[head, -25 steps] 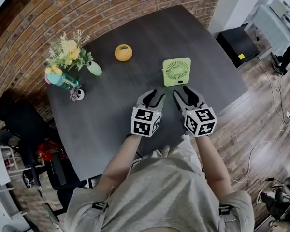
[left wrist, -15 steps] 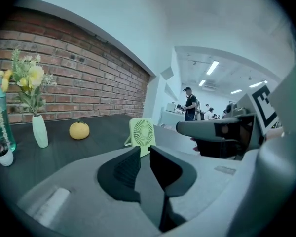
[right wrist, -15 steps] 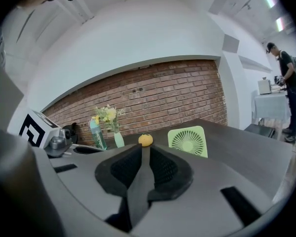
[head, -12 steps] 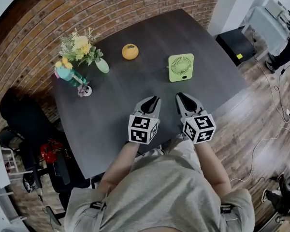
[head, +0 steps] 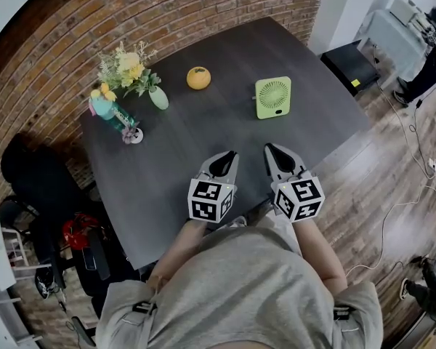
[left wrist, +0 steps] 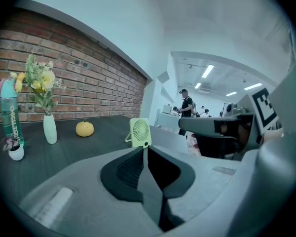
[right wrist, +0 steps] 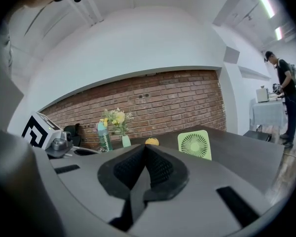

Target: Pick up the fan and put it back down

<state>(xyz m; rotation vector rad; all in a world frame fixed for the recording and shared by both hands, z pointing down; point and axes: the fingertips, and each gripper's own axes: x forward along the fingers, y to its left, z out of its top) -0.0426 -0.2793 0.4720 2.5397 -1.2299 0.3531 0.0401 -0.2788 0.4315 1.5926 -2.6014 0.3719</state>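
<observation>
Now the left claw [head: 230, 155] is closing on nothing, the right claw [head: 269, 149] beside it is shut and empty, and the green fan [head: 273, 97] stands farther up the frame, nearer the right claw.

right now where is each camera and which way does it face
Head view: on the head, steeply down onto dark grey table; forearms, left tongs, right tongs show.
Left gripper view: rides left tongs, along its closing, empty jaws toward light green square fan.
Right gripper view: rides right tongs, along shut jaws toward red brick wall.
Shared: the fan.
</observation>
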